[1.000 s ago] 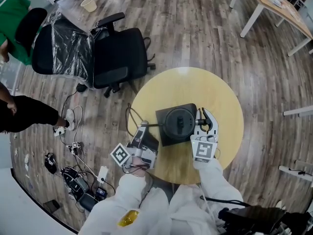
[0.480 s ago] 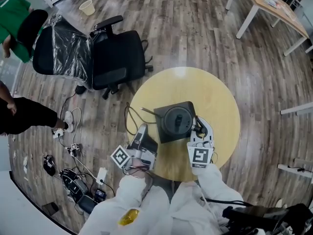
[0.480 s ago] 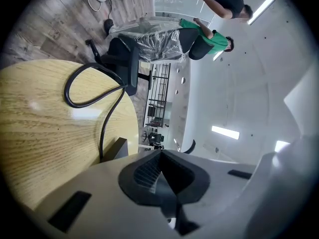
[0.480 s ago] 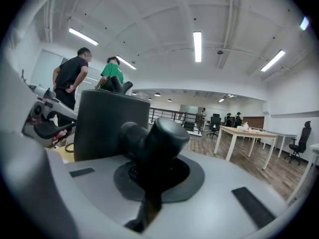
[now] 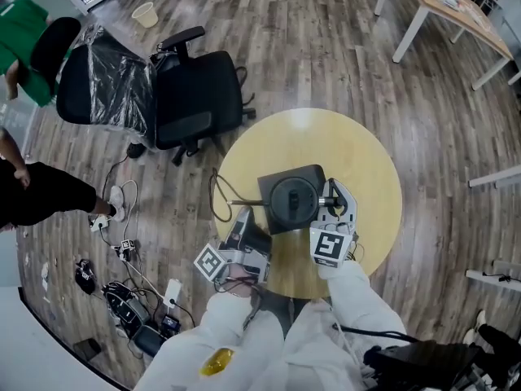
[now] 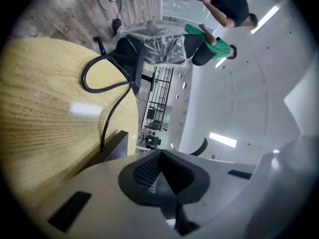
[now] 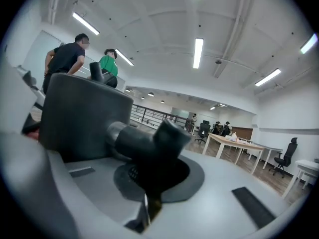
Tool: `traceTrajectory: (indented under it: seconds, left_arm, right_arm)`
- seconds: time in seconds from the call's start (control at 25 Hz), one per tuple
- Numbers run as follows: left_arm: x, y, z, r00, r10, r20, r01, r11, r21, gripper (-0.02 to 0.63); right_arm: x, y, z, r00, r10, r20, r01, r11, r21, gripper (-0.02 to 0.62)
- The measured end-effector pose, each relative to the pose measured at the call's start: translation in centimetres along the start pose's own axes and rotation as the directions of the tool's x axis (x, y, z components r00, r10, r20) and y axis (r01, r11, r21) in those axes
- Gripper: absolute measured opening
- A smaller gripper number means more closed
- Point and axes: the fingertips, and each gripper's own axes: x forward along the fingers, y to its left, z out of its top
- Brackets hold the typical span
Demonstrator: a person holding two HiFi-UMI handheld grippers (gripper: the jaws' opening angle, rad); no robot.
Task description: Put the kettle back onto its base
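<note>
Wood-plank floor surrounds a round yellow table [image 5: 366, 161] at the centre of the head view. The black kettle [image 5: 293, 198] stands there on its square base [image 5: 273, 187]. The right gripper [image 5: 331, 202] is against its right side, and the left gripper [image 5: 242, 225] sits lower left, apart from it.

Left gripper view: the jaws are pressed together with nothing between them, above the tabletop, and a cable [image 6: 107, 86] loops at upper left.

Right gripper view: the jaws are clenched on the kettle's handle [image 7: 144, 141], with the kettle body at left.
</note>
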Motion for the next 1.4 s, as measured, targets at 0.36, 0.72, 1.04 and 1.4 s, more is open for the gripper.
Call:
traceTrajectory:
  seconds: [0.36, 0.72, 1.04, 1.4]
  left_arm:
    - [2.5, -0.5, -0.4, 0.996, -0.081, 0.033, 0.083, 0.994, -0.076, -0.003]
    - [1.1, 1.1, 0.9, 0.993, -0.06, 0.102, 0.073, 0.989, -0.127, -0.003]
    - [-1.2, 0.5, -0.3, 0.995, -0.082, 0.061, 0.09, 0.986, -0.138, -0.003]
    - [-3.1, -0.4, -1.5, 0.996, -0.084, 0.006, 0.084, 0.992, -0.094, -0.003]
  right_arm:
    - [1.8, -0.7, -0.9, 1.0, -0.025, 0.016, 0.022, 0.99, 0.136, 0.011]
    - [0.5, 1.2, -2.0, 0.999, 0.023, -0.034, -0.021, 0.999, 0.048, 0.009]
    - [-0.8, 2.2, -2.9, 0.992, 0.066, -0.105, -0.064, 0.998, 0.017, 0.013]
    - [-6.6, 1.9, -4.4, 0.984, 0.033, -0.175, -0.003, 0.985, 0.172, 0.11]
